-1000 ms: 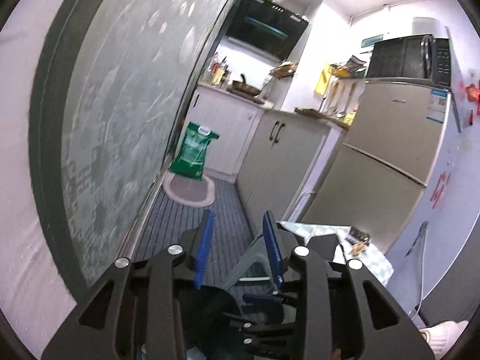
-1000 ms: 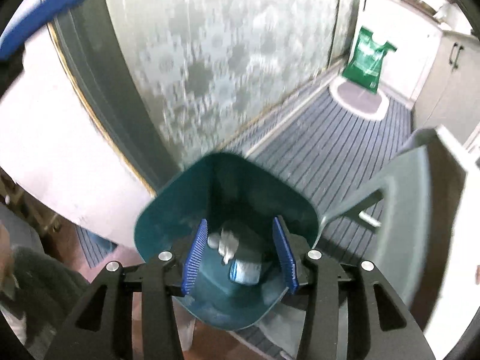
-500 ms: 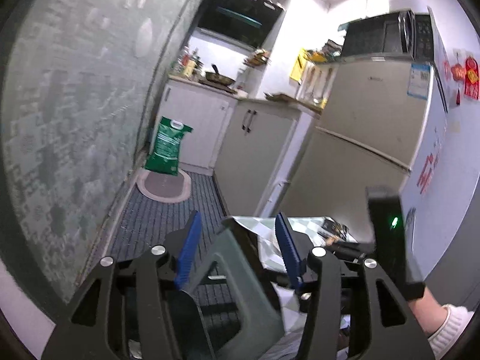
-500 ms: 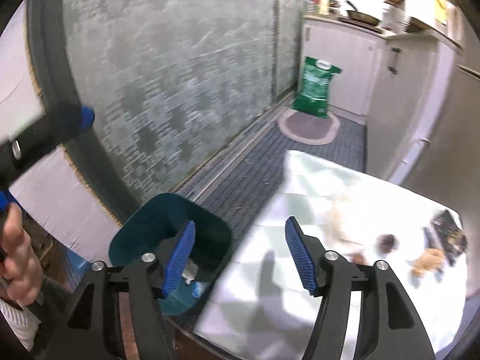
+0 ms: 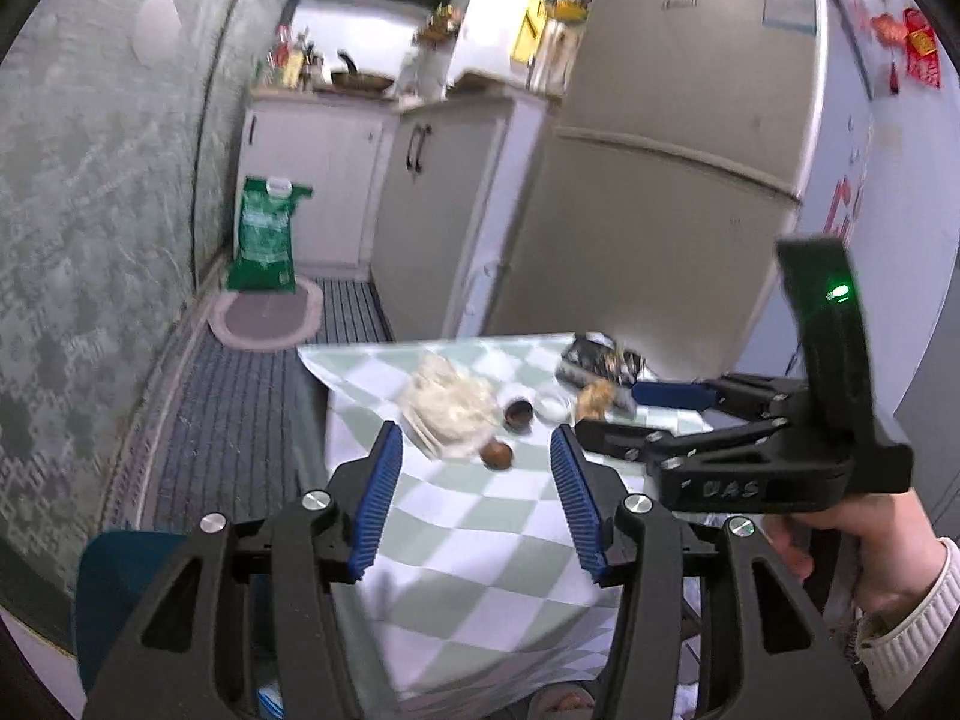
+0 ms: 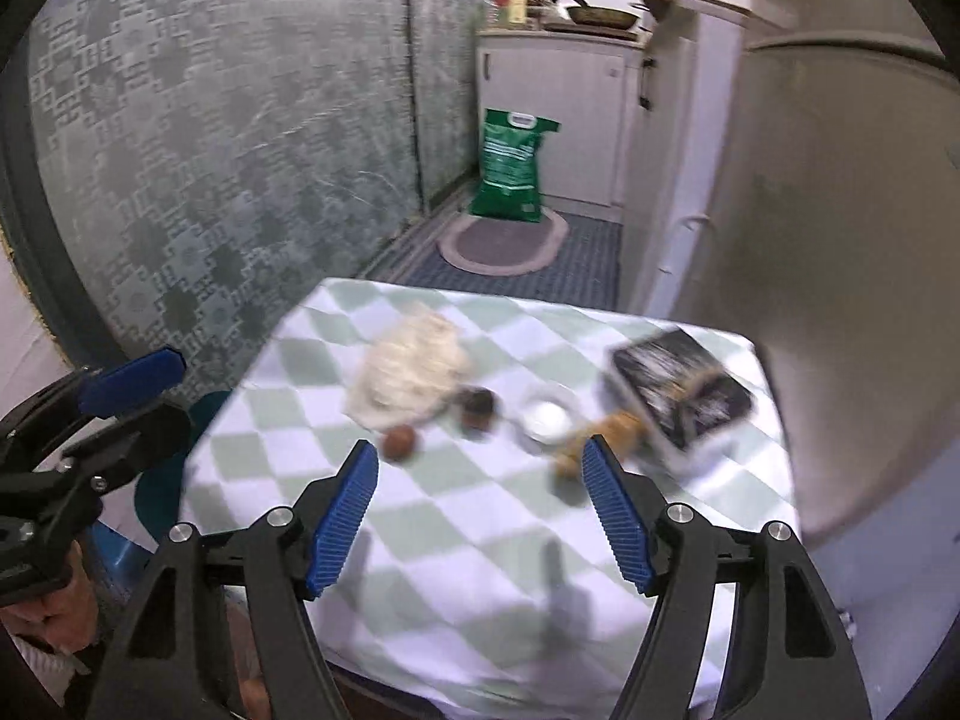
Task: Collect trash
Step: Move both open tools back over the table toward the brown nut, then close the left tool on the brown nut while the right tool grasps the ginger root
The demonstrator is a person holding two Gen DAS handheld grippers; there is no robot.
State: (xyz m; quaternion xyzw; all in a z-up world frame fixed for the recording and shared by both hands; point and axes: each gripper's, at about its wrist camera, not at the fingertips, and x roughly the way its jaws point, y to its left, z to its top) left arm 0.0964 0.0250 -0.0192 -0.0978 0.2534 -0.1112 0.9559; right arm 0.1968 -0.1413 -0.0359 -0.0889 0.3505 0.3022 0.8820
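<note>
**Both grippers empty above table litter**

Left gripper (image 5: pixel 471 495): jaws apart, nothing between them. Right gripper (image 6: pixel 480 516): jaws opening, nothing between them. Ahead of both, on the checked tablecloth (image 6: pixel 480 540): crumpled paper (image 6: pixel 411 369), brown scraps (image 6: pixel 401 443), black packet (image 6: pixel 681 396). Teal bin (image 5: pixel 123 588) sits below-left of the left gripper.

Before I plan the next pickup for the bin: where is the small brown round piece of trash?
In the right wrist view the brown round piece lies on the checked tablecloth, at the near edge of the crumpled paper.
</note>
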